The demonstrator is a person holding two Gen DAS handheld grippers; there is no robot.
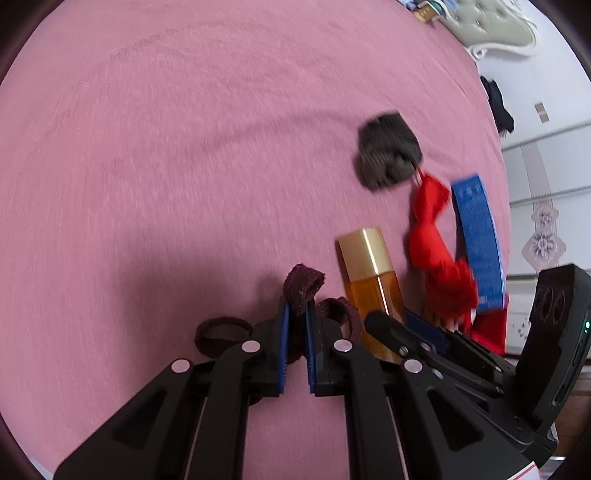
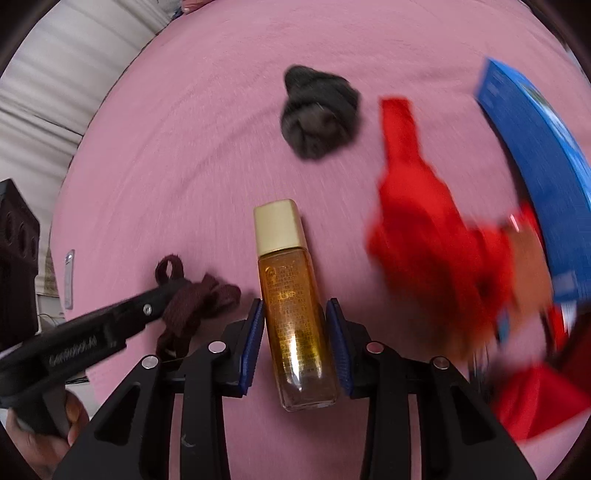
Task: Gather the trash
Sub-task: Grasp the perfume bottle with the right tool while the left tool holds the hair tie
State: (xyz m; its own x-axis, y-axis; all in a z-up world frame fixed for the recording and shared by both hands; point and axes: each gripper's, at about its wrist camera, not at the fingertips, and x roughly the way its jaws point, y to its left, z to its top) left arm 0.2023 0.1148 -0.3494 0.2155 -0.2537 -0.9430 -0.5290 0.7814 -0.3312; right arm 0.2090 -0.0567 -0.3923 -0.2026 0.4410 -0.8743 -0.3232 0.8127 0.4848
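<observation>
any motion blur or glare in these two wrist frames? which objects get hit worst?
Left wrist: mild streaking across the pink sheet; the dark grey bundle is soft, the gripper's shadow falls left. Right wrist: heavy smear on the red cloth and blue box; the amber bottle stays sharp, with a glare streak low on the glass.

Pink bedsheet (image 1: 184,147) w/ tufted headboard (image 1: 491,26) (grey-green), white wall (image 1: 546,74).

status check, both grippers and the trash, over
Left gripper shut on maroon cloth strip. Right gripper open, fingers either side of amber bottle, not gripping yet. Dark sock ball, red cloth, blue box beyond, clear of both.
</observation>
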